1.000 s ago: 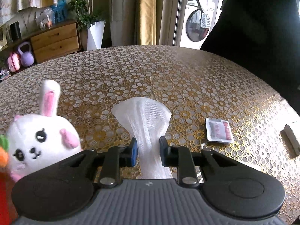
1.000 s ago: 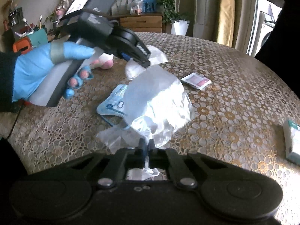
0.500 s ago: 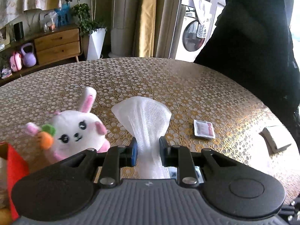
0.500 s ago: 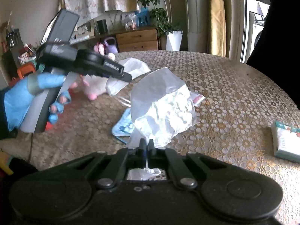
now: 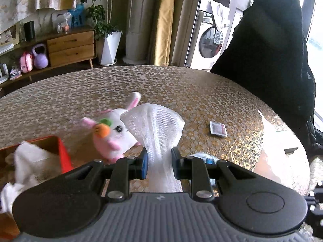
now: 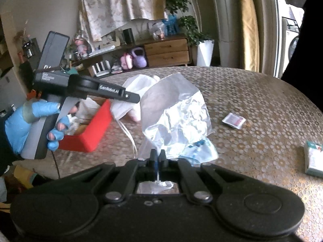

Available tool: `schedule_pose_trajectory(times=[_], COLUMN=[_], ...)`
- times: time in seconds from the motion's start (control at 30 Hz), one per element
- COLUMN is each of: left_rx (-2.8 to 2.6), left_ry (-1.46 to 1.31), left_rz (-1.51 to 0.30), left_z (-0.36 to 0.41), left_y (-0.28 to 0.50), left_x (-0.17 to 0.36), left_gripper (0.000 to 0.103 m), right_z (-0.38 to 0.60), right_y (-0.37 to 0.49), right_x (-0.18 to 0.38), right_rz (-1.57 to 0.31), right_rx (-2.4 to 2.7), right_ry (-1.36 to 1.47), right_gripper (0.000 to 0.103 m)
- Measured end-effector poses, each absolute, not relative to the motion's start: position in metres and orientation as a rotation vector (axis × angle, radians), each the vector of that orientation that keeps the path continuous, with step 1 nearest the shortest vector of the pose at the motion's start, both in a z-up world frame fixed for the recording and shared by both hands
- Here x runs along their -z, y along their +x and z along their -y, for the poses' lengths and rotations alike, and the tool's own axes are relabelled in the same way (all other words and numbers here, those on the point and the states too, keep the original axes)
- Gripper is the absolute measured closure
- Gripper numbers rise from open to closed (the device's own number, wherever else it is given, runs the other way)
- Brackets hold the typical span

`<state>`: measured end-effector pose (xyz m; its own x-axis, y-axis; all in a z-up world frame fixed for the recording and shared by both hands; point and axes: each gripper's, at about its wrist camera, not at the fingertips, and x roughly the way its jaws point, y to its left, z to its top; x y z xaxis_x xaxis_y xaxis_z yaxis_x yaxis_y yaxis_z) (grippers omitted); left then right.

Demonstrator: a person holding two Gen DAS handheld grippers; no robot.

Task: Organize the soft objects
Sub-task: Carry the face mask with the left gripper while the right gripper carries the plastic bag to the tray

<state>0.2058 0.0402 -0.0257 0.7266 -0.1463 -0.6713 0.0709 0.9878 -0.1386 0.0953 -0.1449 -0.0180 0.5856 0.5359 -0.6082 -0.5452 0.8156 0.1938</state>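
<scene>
In the left wrist view my left gripper (image 5: 159, 161) is shut on a white mesh cloth (image 5: 155, 125) that stands up between its blue pads, above the table. Behind the cloth lies a white and pink bunny plush (image 5: 109, 135). A red box (image 5: 62, 151) with white cloth (image 5: 30, 161) in it sits at the left. In the right wrist view my right gripper (image 6: 157, 157) is shut on a crumpled clear plastic bag (image 6: 175, 117), held off the table. The left gripper (image 6: 129, 97), in a blue-gloved hand (image 6: 26, 125), hovers over the red box (image 6: 90, 133).
A blue patterned cloth (image 6: 201, 151) lies under the bag. A small sachet (image 6: 234, 120) and a teal and white carton (image 6: 314, 159) lie on the patterned round table (image 6: 262, 104) at the right. A person in black (image 5: 272, 60) stands at the table's far right edge.
Both grippers have risen. The left one carried the mesh cloth leftward, bringing the red box into its view. The right one lifted the plastic bag off the table.
</scene>
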Motion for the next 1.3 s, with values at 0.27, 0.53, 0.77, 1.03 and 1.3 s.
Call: schedule_pose_trajectory(times=[0.27,0.53,0.77,1.03,1.3], left_rx=[0.060,-0.006,-0.065,-0.134,-0.202], left_ry=[-0.122,-0.153,-0.158,-0.165,-0.151], left_rz=[-0.746,-0.739,-0.724,-0.709,-0.691], left_z=[-0.082,-0.131,-0.172,-0.219,-0.253], left_y=[0.164,0.138,0.120,0.116,0.125], left_x=[0.011,0.002,-0.007,-0.015,-0.014], left_gripper=[0.080,0.080,0.080,0.080,0.080], right_z=[0.110,0.059,0.010,-0.040,-0.089], right_y=[0.086,0.081,0.082,0.094,0.115], right_x=[-0.004,-0.018,-0.025,-0.020,-0.003], right_rz=[-0.683,-0.677,-0.686,-0.713,-0.737], right_rx=[-0.714,-0.809,-0.865,-0.903,-0.903], right_ry=[-0.028,-0.063,-0.097,-0.132,-0.190], right_gripper=[0.103,0.102,0.102,0.102,0.102])
